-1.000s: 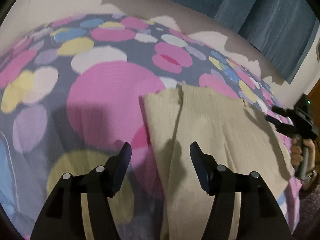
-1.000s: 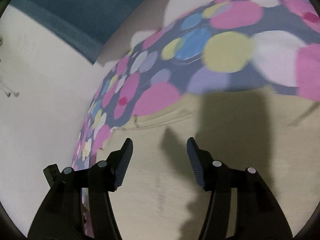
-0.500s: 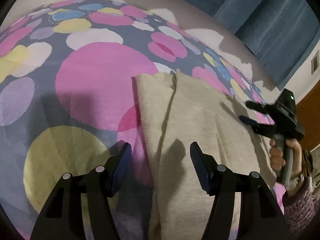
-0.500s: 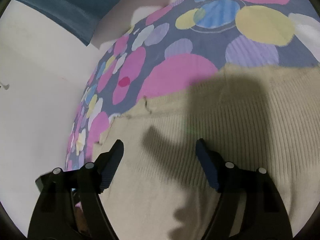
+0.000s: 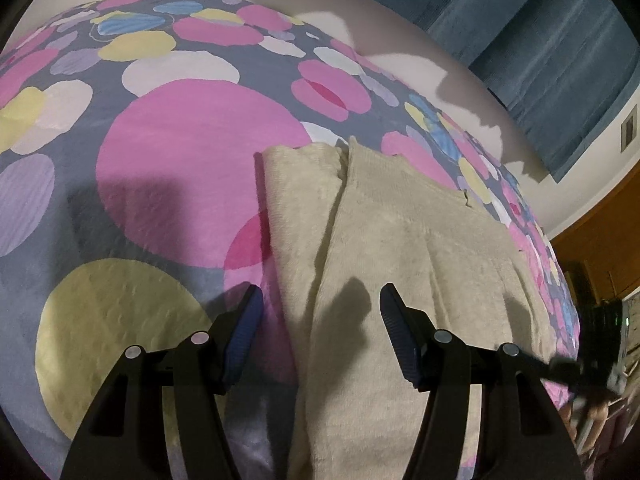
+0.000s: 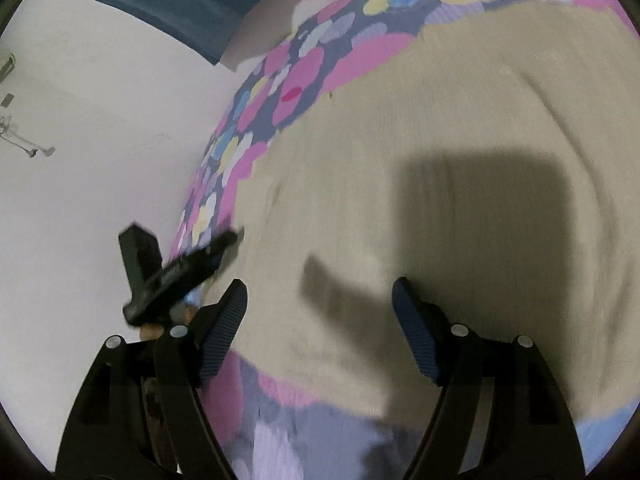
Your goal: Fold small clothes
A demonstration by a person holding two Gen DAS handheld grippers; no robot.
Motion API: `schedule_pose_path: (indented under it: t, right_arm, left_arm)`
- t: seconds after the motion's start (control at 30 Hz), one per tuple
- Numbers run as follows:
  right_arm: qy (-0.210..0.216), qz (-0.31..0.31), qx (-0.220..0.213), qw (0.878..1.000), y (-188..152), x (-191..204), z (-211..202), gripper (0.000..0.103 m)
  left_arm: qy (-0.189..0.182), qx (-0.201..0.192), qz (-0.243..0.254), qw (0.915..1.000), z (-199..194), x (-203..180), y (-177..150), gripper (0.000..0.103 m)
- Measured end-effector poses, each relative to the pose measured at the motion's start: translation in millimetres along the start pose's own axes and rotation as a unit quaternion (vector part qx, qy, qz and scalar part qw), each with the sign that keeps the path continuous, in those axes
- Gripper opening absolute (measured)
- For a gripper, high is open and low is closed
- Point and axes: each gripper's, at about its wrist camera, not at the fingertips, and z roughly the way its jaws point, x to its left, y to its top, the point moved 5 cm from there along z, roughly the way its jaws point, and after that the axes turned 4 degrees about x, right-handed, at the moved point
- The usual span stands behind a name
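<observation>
- A beige knitted garment [image 5: 420,264] lies spread flat on a blanket [image 5: 168,168] patterned with pink, yellow, white and blue circles on grey.
- Along the garment's left side, a narrow strip of the same knit [image 5: 296,200] lies alongside the main panel, with a long crease running between the two.
- The left gripper [image 5: 320,336] hangs just above the near part of the garment, pointing down at it, its fingers a moderate way apart with nothing between them. Its left finger is over the blanket beside the cloth and its right finger over the cloth itself; both cast shadows onto the knit.
- The right gripper [image 6: 320,328] hovers over the near edge of the garment [image 6: 440,140], its fingers spread wide and gripping nothing. Its picture is smeared with motion blur, so the fine weave cannot be made out there.
- From the right wrist camera, the left gripper [image 6: 230,240] shows as a dark shape at the garment's left border, over the blanket [image 6: 296,76]; whether its tips touch the cloth I cannot tell.
- From the left wrist camera, the right gripper shows only as a dark blur at the far right edge, with part of a hand [image 5: 588,420] below it.
- Behind the bed stand a pale wall [image 6: 100,120] and a blue curtain [image 5: 560,40].
</observation>
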Motion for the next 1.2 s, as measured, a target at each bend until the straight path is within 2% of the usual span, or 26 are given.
schedule_pose_path:
  t: [0.2,0.3,0.37,0.5,0.6,0.73,0.83,0.9,1.0,1.07,1.13,1.2]
  right_arm:
    - [-0.013,-0.02,-0.019,1.0,-27,3,-1,0.076]
    - [-0.007,-0.034,-0.028,0.999,-32,3,-2,0.08]
    - [-0.007,-0.045,-0.032,0.998,-34,3,-2,0.08]
    - [-0.014,-0.08,-0.044,0.996,-45,5,-5,0.082]
    - [-0.016,-0.094,-0.046,0.994,-50,8,-6,0.086]
    - [-0.005,-0.091,-0.048,0.995,-51,6,-7,0.087]
    - [-0.004,-0.092,-0.048,0.995,-52,6,-8,0.087]
    - [0.001,-0.091,-0.05,0.995,-53,5,-10,0.087]
    - [0.005,-0.089,-0.051,0.995,-55,5,-12,0.087]
    - [0.005,-0.09,-0.052,0.995,-55,7,-13,0.087]
    - [0.006,-0.089,-0.052,0.995,-56,7,-13,0.087]
    - [0.006,-0.091,-0.053,0.994,-56,7,-14,0.087]
  left_arm:
    - [0.0,0.0,0.0,1.0,3,-1,2,0.06]
    - [-0.006,0.002,-0.012,0.9999,7,2,5,0.055]
    - [-0.018,0.007,-0.021,0.9996,9,4,8,0.049]
    - [-0.05,0.024,-0.037,0.9978,13,9,17,0.047]
    - [-0.062,0.043,-0.028,0.9968,15,7,22,0.047]
    - [-0.065,0.065,0.01,0.9957,20,0,25,0.047]
    - [-0.087,0.073,0.001,0.9935,26,-2,28,0.047]
    - [-0.097,0.071,-0.007,0.9927,29,-3,28,0.043]
    - [-0.079,0.069,0.009,0.9944,34,-10,26,0.031]
    - [-0.078,0.072,0.008,0.9943,35,-11,26,0.02]
    - [-0.079,0.073,0.0,0.9942,37,-11,27,0.014]
    - [-0.066,0.071,-0.002,0.9953,36,-15,27,0.013]
